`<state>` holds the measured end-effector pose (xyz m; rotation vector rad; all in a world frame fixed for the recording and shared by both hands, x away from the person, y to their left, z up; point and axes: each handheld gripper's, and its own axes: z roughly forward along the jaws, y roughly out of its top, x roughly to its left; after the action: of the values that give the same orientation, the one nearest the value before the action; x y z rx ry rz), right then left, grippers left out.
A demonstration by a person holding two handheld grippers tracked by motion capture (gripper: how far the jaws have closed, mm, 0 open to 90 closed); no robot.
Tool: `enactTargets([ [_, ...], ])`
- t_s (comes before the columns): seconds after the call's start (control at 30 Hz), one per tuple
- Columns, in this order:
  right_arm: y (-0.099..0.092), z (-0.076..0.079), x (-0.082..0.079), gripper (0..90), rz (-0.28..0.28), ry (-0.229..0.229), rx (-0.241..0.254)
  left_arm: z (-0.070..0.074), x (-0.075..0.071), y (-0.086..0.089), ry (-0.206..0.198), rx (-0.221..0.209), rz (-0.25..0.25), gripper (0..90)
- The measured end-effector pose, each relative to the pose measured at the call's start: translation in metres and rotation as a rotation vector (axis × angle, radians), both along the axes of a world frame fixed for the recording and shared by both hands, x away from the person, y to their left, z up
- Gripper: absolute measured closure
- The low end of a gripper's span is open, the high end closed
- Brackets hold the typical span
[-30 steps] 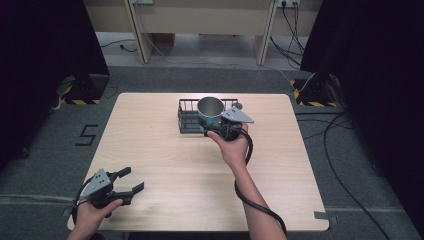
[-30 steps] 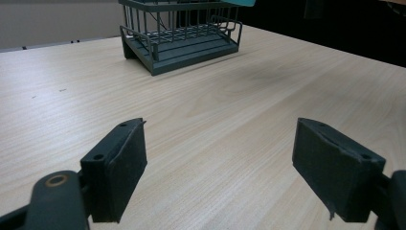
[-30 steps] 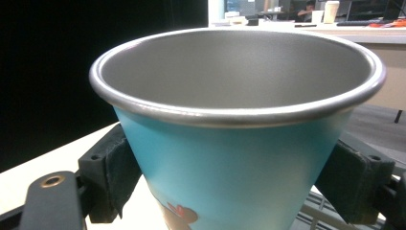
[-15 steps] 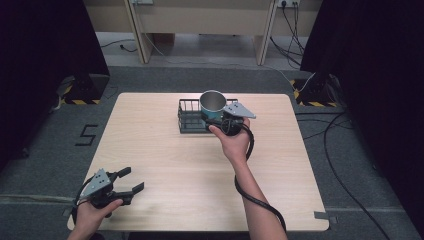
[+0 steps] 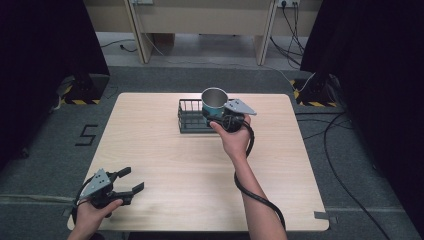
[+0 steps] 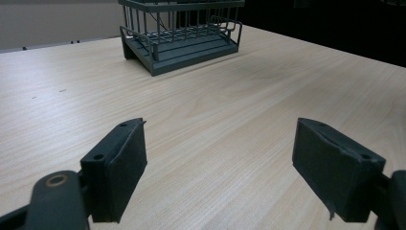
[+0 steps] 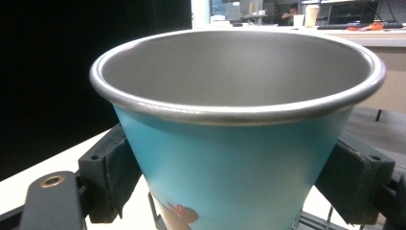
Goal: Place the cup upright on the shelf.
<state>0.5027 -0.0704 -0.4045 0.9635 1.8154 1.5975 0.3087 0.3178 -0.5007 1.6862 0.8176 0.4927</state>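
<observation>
At the table's near left corner the left gripper [image 5: 121, 183] rests idle, jaws spread wide and holding nothing. Farther right, the dark wire rectangular basket [image 5: 192, 116] sits mid-table. The right gripper [image 5: 216, 116] clasps the upright teal metal cup with a steel rim [image 5: 214, 102], which hangs directly above the basket's right end.

The high view looks forward and down on the pale wooden table [image 5: 165, 165], while the left gripper [image 6: 218, 175] view skims low toward the shared dark wire basket [image 6: 179, 36] far ahead.
</observation>
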Motion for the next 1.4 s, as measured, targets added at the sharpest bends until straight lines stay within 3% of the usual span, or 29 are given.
enactTargets([
  [1.4, -0.004, 0.006, 0.033, 17.9, -0.079, 0.022, 0.000, 0.000, 0.000, 0.000, 0.000, -0.002, -0.001, 18.7],
])
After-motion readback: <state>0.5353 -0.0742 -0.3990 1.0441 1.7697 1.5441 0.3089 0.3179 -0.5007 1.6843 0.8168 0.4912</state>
